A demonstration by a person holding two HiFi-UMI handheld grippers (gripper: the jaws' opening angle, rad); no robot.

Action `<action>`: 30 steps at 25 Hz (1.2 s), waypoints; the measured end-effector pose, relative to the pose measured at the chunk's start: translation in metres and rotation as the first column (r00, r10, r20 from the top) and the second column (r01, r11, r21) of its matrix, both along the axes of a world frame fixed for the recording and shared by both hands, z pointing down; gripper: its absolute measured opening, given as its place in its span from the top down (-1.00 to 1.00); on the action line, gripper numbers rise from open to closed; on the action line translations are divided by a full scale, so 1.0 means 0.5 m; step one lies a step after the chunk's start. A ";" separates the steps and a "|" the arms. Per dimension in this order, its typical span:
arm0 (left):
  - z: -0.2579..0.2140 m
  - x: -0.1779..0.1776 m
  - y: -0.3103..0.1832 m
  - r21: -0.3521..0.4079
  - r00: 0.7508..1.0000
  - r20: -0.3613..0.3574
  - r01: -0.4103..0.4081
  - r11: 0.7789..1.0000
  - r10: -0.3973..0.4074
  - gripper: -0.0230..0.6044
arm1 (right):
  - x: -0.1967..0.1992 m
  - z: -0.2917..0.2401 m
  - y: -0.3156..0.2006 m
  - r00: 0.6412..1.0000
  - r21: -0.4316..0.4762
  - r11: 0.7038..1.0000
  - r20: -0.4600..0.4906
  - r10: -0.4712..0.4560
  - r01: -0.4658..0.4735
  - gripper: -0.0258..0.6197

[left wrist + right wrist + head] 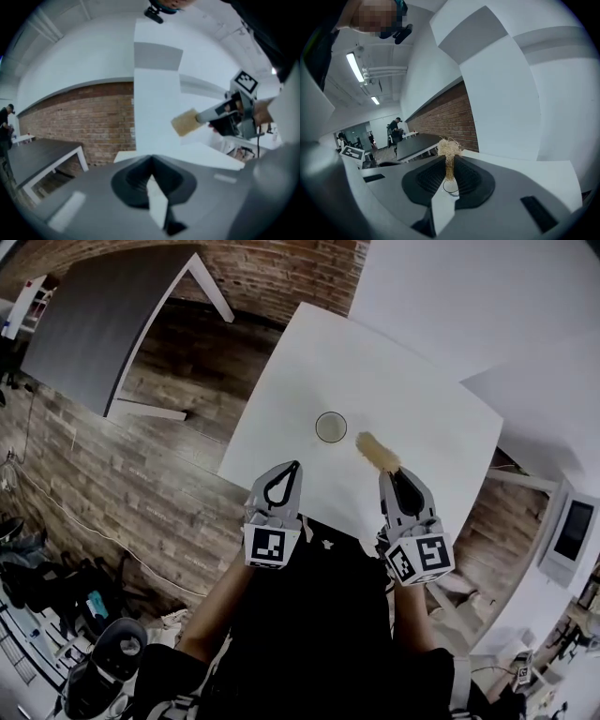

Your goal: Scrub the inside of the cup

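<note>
A small round cup (331,427) stands upright on the white table (422,399), seen from above. My right gripper (390,471) is shut on a tan fibrous scrubber (376,452), which sticks out to the right of the cup and a little nearer to me, apart from it. In the right gripper view the scrubber (449,152) is pinched between the jaws of that gripper (449,163), and the cup's rim (451,186) shows below it. My left gripper (292,468) is shut with nothing in it, near the table's front edge. The left gripper view shows its jaws (151,161) closed and the scrubber (184,123) to the right.
A dark grey table (103,315) stands at the far left over a wooden floor (187,362). A brick wall (281,277) runs behind. A person (395,130) stands far off in the right gripper view.
</note>
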State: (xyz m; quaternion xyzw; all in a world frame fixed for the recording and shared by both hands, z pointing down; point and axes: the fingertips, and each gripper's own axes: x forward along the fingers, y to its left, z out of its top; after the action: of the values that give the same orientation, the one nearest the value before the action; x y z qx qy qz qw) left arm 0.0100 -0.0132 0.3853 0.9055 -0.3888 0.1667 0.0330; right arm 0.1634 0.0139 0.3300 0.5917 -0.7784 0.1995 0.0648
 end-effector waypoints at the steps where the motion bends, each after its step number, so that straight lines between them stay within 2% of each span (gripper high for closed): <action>1: 0.023 0.006 -0.009 -0.021 1.000 0.011 -0.022 1.000 0.022 0.91 | -0.001 0.009 -0.011 1.000 -0.015 1.000 -0.008 -0.007 0.007 0.78; 4: 0.086 0.022 -0.026 -0.083 0.996 0.031 -0.077 0.994 0.080 0.91 | -0.009 0.039 -0.043 0.998 -0.085 0.996 -0.051 -0.046 0.042 0.78; 6: 0.127 0.029 -0.040 -0.114 0.992 0.051 -0.106 0.988 0.113 0.83 | -0.019 0.063 -0.067 0.993 -0.136 0.988 -0.085 -0.085 0.073 0.78; 10: 0.202 0.048 -0.060 -0.176 0.986 0.066 -0.141 0.974 0.154 0.69 | -0.044 0.123 -0.100 0.977 -0.245 0.958 -0.113 -0.178 0.147 0.78; 14: 0.266 0.072 -0.071 -0.207 0.974 0.097 -0.184 0.961 0.207 0.60 | -0.066 0.187 -0.130 0.960 -0.329 0.929 -0.159 -0.228 0.166 0.78; 19: 0.313 0.094 -0.072 -0.230 0.959 0.117 -0.227 0.947 0.258 0.60 | -0.094 0.267 -0.155 0.897 -0.478 0.856 -0.266 -0.354 0.196 0.78; 21: 0.315 0.101 -0.073 -0.226 0.957 0.111 -0.240 0.944 0.269 0.64 | -0.101 0.300 -0.167 0.873 -0.537 0.819 -0.282 -0.399 0.201 0.78; 23: 0.313 0.106 -0.077 -0.207 0.955 0.125 -0.241 0.948 0.270 0.77 | -0.106 0.329 -0.179 0.854 -0.586 0.783 -0.280 -0.438 0.209 0.78; 26: 0.313 0.104 -0.074 -0.216 0.955 0.131 -0.236 0.948 0.267 0.77 | -0.106 0.357 -0.192 0.830 -0.634 0.747 -0.297 -0.473 0.198 0.78; 28: 0.317 0.098 -0.069 -0.243 0.956 0.121 -0.231 0.942 0.265 0.72 | -0.109 0.372 -0.195 0.808 -0.660 0.724 -0.307 -0.503 0.200 0.78; 30: 0.325 0.097 -0.066 -0.263 0.956 0.118 -0.230 0.937 0.268 0.57 | -0.115 0.384 -0.194 0.783 -0.684 0.699 -0.313 -0.538 0.208 0.78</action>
State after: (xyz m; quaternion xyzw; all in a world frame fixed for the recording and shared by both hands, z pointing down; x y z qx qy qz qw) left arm 0.0585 -0.0462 0.5476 0.9211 -0.2484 0.2848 0.0939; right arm 0.1058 -0.0832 0.5221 0.3899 -0.7330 0.2664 0.4895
